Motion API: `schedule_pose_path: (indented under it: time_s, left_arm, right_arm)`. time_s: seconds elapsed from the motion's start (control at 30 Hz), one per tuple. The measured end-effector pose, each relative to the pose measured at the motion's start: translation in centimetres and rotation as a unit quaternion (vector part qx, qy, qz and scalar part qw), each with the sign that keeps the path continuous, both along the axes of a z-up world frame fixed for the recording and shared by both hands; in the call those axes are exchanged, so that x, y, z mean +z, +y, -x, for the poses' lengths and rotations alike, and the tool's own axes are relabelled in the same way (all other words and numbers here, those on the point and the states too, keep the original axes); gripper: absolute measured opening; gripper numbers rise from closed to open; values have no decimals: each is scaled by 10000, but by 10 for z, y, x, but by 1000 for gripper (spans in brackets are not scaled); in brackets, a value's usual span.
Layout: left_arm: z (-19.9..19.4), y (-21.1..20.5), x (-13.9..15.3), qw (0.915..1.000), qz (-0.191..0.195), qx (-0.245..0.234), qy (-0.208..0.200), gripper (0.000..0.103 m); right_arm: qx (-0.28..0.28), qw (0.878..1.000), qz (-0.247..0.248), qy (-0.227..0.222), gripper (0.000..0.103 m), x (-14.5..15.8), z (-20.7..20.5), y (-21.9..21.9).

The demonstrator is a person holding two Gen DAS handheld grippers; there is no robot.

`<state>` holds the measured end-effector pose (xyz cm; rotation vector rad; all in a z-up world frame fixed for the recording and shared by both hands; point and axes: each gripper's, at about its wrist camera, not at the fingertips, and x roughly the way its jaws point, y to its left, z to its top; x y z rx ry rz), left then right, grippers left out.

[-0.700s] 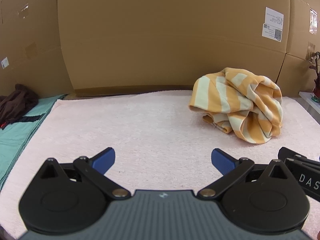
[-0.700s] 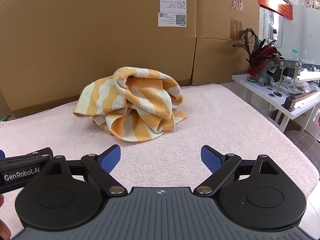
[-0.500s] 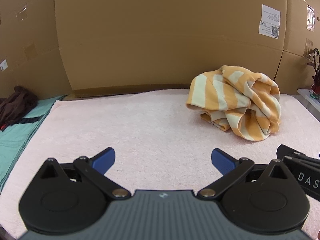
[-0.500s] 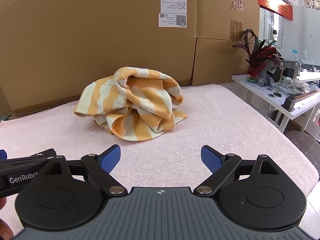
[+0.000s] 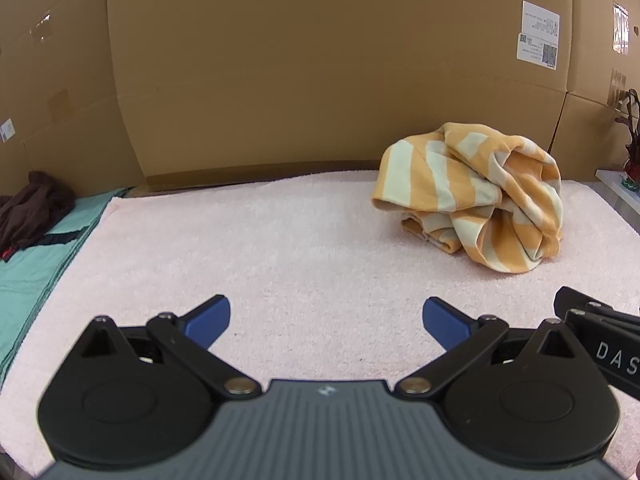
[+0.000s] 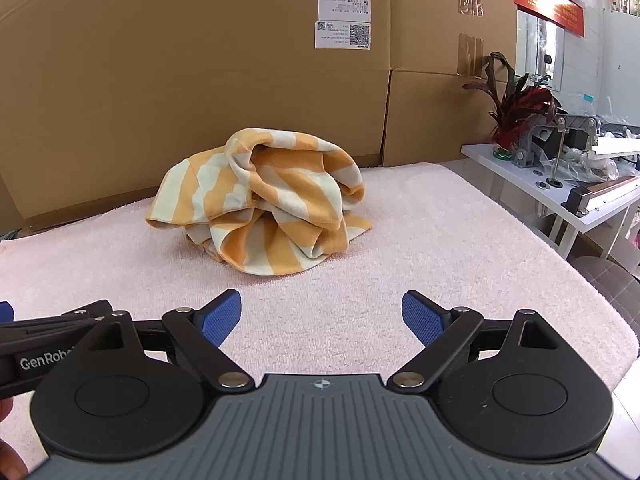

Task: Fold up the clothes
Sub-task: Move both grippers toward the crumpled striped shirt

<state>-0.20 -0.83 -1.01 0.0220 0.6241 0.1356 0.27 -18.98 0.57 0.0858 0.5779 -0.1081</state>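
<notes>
A crumpled orange and cream striped garment (image 5: 476, 204) (image 6: 264, 204) lies in a heap on the pink towel-covered table (image 5: 280, 248) (image 6: 440, 248), toward the back right. My left gripper (image 5: 326, 318) is open over the near middle of the towel, well short and left of the heap, with nothing between its blue pads. My right gripper (image 6: 322, 316) is open too, just in front of the heap and holding nothing. Each view catches the other gripper's black body at its edge.
Tall cardboard boxes (image 5: 320, 60) wall off the back of the table. At the left lie teal folded cloth (image 5: 36, 272) and a dark brown garment (image 5: 32, 208). A white side table (image 6: 560, 196) with a red plant (image 6: 516, 116) and metal hardware stands at the right.
The left view has shifted slightly, so the striped heap sits a little farther left and higher in it. The right view has barely changed. Both grippers stay open.
</notes>
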Motion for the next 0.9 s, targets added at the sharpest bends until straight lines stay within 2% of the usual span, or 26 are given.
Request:
schedule_pose_path:
  time_s: [0.9]
  left_arm:
    - [-9, 1, -10, 9999, 6, 44, 158, 102]
  right_arm:
    - [-35, 9999, 35, 153, 90, -11, -7, 3]
